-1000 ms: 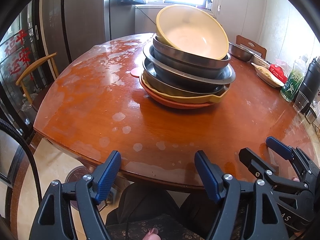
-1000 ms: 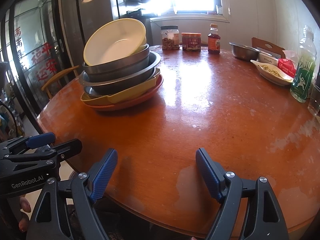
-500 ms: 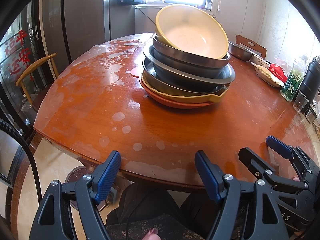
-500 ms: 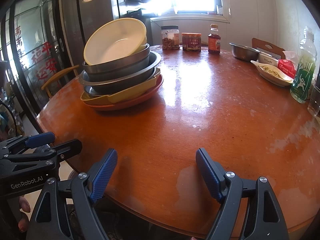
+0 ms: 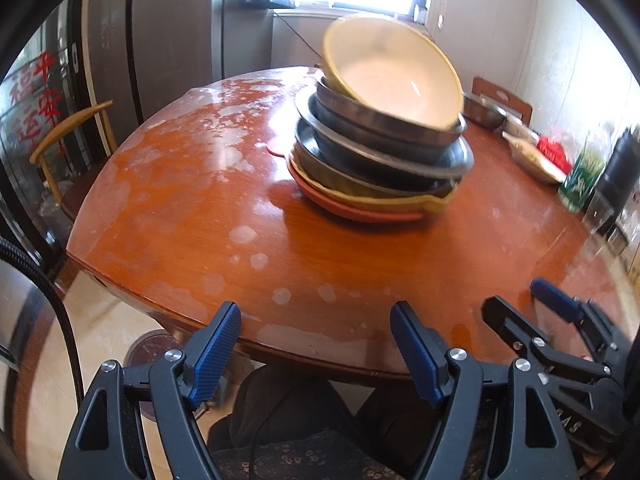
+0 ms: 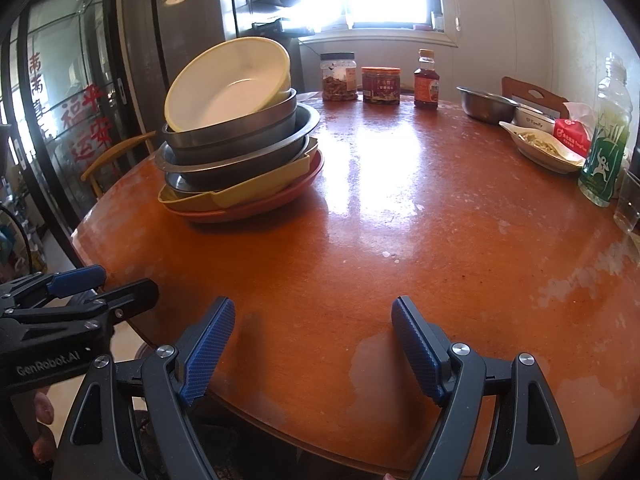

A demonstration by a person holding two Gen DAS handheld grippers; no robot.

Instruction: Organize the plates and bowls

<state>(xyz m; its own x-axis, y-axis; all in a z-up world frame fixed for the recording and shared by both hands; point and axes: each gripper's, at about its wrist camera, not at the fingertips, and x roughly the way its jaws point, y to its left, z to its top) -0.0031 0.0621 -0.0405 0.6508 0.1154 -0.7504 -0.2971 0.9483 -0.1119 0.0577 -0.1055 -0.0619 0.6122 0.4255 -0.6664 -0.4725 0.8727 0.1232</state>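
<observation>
yellow bowl (image 6: 232, 84) tops stack, seemingly well beyond both empty tools.

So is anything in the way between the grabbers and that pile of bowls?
No. Only bare table lies between the open left gripper, the open right gripper and the stack of bowls.

No visible change (pics alike).

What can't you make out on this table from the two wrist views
- Stack: dishes under the cream bowl are nested, so their count and insides are hidden in both views.
- Jar labels: too small to read, right view.
- Items at the right rim: motion-blurred and squeezed against the edge, left view.
- Left hand-held gripper: cut off by the left edge, right view.
</observation>
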